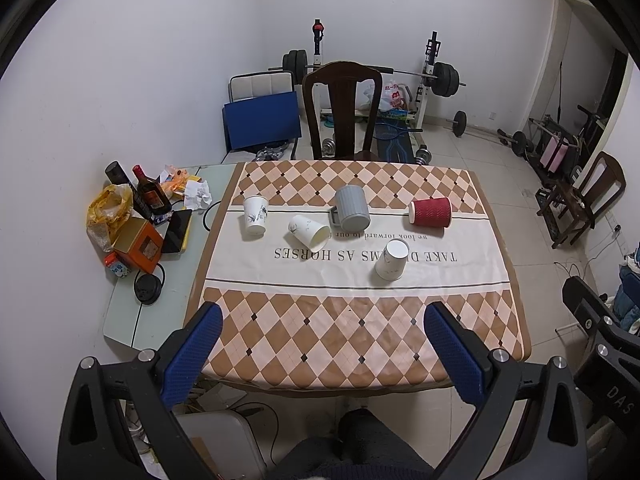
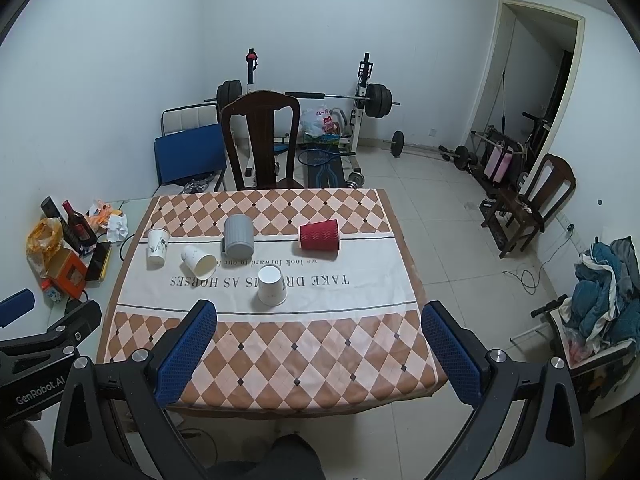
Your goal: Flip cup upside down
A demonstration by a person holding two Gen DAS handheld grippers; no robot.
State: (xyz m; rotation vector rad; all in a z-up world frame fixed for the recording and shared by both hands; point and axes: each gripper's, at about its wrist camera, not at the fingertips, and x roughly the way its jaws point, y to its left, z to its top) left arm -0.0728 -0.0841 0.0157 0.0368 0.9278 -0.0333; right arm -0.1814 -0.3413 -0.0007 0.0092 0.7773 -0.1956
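Right wrist: red cup (image 2: 319, 234) lying sideways on tablecloth (image 2: 280, 344)

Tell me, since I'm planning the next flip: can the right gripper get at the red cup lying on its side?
Probably yes. The right gripper is open and holds nothing, and the red cup lies apart from the grey mug, with bare tablecloth before it.

Both wrist views look forward and down over the tabletop (image 1: 360, 320) (image 2: 280, 344) from its near edge, side by side.
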